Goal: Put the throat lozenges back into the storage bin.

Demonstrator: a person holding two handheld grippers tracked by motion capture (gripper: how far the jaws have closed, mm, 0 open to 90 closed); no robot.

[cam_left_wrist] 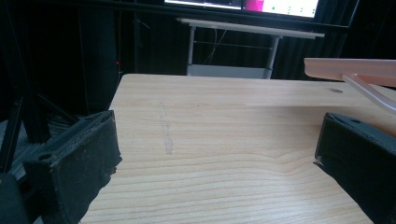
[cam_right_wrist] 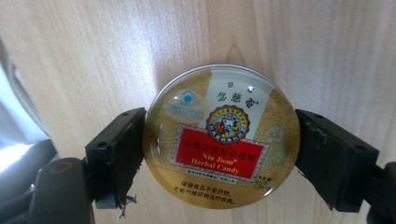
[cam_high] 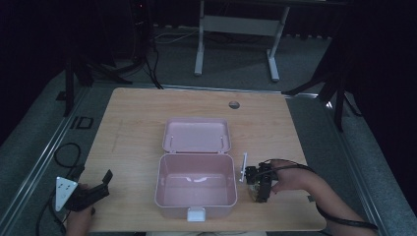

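- The wooden counter (cam_high: 133, 128) is the biggest thing here, pale and grained; a small round hole (cam_high: 234, 104) sits near its far edge.
- A pink box (cam_high: 195, 189) stands in the middle of the near half, its lid (cam_high: 196, 135) thrown back flat behind it; the inside looks bare, and a pale latch (cam_high: 195, 214) sticks out of the front wall.
- The left hand-held gripper (cam_high: 98, 187) rests at the counter's near left corner, well apart from the box; in the left gripper view its jaws stand spread wide with only wood between them, and the box's rim (cam_left_wrist: 350, 67) shows at the right.
- The right hand-held gripper (cam_high: 260, 189) is just to the right of the box, pointing down at the counter, the person's hand (cam_high: 290, 179) behind it.
- A round gold candy tin (cam_right_wrist: 222, 137) lies flat on the counter, its red label facing up; the right gripper's jaws sit against its two sides, pinching it.
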